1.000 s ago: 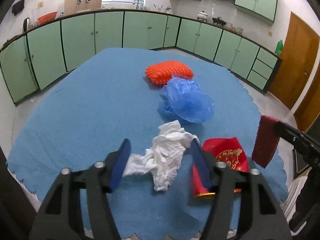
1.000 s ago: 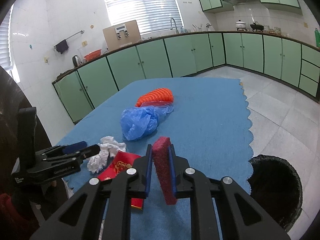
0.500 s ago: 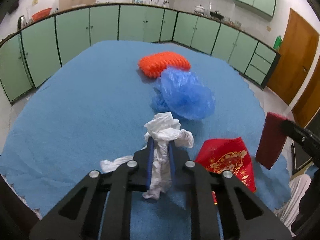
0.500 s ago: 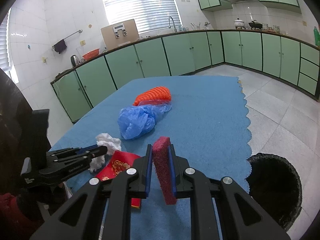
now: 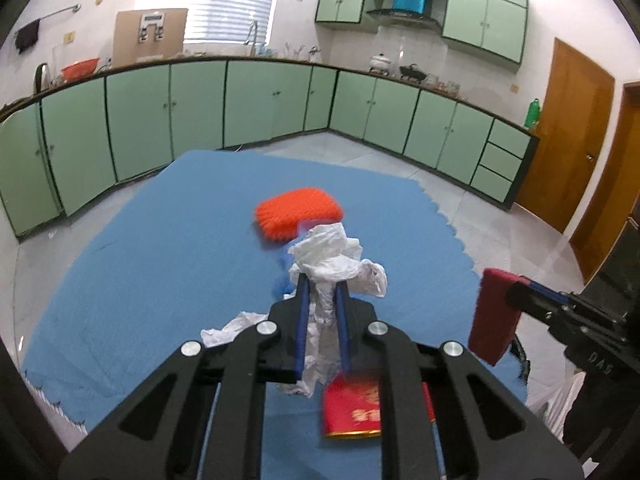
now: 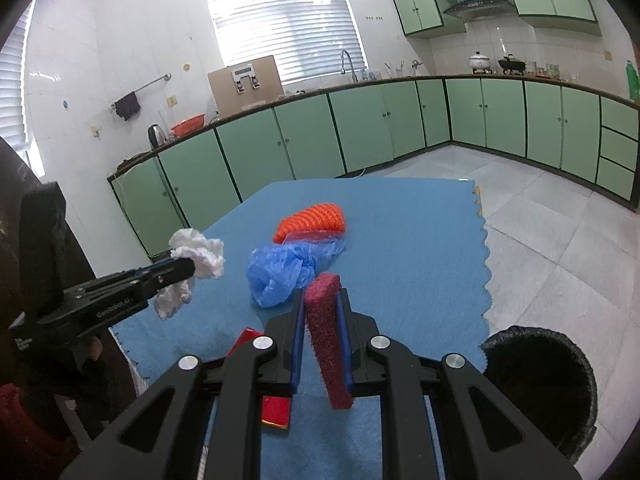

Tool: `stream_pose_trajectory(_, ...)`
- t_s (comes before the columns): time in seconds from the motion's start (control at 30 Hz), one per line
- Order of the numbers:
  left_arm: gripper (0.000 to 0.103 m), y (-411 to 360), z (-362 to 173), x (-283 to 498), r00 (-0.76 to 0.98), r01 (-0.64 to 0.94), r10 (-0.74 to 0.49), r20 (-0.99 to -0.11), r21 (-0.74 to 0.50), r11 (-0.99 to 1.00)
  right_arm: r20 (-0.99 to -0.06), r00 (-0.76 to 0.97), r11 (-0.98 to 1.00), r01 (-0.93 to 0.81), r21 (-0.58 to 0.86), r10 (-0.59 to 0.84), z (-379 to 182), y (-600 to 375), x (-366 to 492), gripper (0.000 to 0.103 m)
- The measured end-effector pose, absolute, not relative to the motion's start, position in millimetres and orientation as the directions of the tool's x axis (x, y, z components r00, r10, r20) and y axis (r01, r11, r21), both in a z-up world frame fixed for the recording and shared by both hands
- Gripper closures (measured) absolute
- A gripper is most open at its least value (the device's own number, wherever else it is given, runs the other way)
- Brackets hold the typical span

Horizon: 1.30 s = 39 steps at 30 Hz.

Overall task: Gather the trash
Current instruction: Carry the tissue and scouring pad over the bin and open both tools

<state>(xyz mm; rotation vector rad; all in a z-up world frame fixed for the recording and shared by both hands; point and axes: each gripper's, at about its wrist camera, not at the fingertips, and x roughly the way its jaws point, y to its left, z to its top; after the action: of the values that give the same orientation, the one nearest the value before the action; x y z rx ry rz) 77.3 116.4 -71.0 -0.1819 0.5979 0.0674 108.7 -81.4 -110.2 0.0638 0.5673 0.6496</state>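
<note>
Left gripper [image 5: 321,286]: its blue-padded fingers [image 5: 302,320] are pinching a crumpled white tissue [image 5: 334,262], which is bulging above the tips and trailing below them.
Tissue tail [image 5: 226,326]: a loose strip is hanging out to the left of the gripper body.
Red packet [image 5: 354,410]: is lying on the blue table mat [image 5: 160,260], partly under the gripper.
Orange scrubber [image 5: 298,212]: is resting further back on the mat.
Blue plastic bag [image 5: 282,280]: is mostly hiding behind the tissue.
Right gripper [image 5: 516,300]: is entering from the right, gripping a dark red sponge [image 5: 494,316] upright.
</note>
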Motion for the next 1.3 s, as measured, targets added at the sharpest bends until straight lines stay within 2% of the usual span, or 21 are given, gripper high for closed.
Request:
stream_pose_trajectory(0.73,0.091,17,-45,110,0.85,0.116,-0.181,-0.495,-0.159,0.98,-0.439,0.765,0.881,-0.434,0.189,0.471,-77,-157,114,0.088)
stream_pose_trajectory(1.3,0.091,-77,-57,150,0.805,0.266,-0.32,-0.499,-0.179,0.947,-0.455,0.834,0.949,-0.262,0.174,0.313,-80,-254,122,0.088)
